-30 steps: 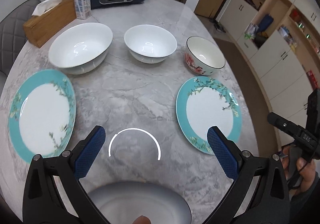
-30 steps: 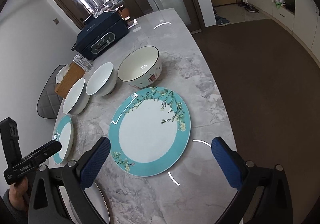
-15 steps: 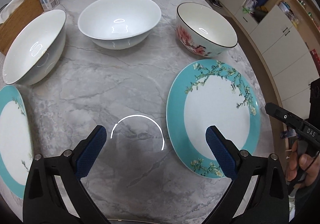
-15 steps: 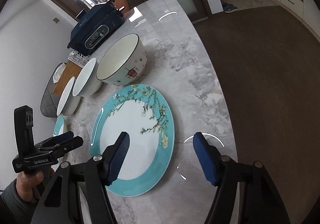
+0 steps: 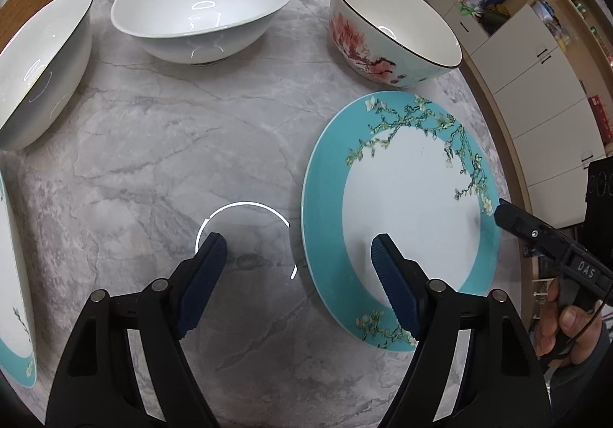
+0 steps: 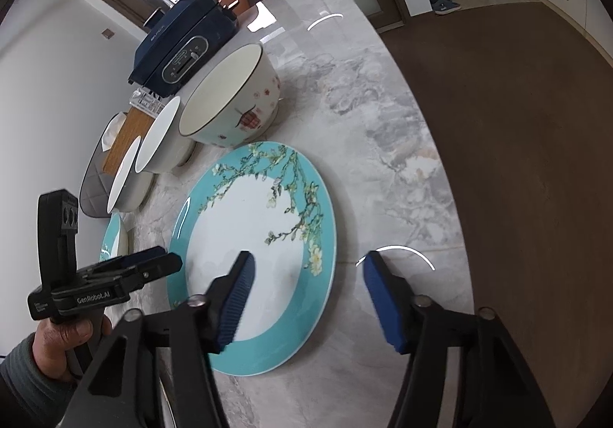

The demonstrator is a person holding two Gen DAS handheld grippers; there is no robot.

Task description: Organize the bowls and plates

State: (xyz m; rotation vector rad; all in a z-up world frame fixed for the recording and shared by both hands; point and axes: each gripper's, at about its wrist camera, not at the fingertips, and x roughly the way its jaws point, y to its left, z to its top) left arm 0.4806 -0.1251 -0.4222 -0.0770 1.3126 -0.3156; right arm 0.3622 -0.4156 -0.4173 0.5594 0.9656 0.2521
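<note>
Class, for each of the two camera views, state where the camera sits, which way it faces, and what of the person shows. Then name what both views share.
Left wrist: sits on the left gripper, looking down and forward over the marble table toward two white bowls and the floral bowl; the right gripper's tip and hand show.
Right wrist: sits on the right gripper, facing along the table's edge toward the blue appliance; the left gripper and hand show.
Shared: the teal-rimmed plate, the floral bowl.

Bright, sharp, ring-light glare, fisheye-warped edges.
</note>
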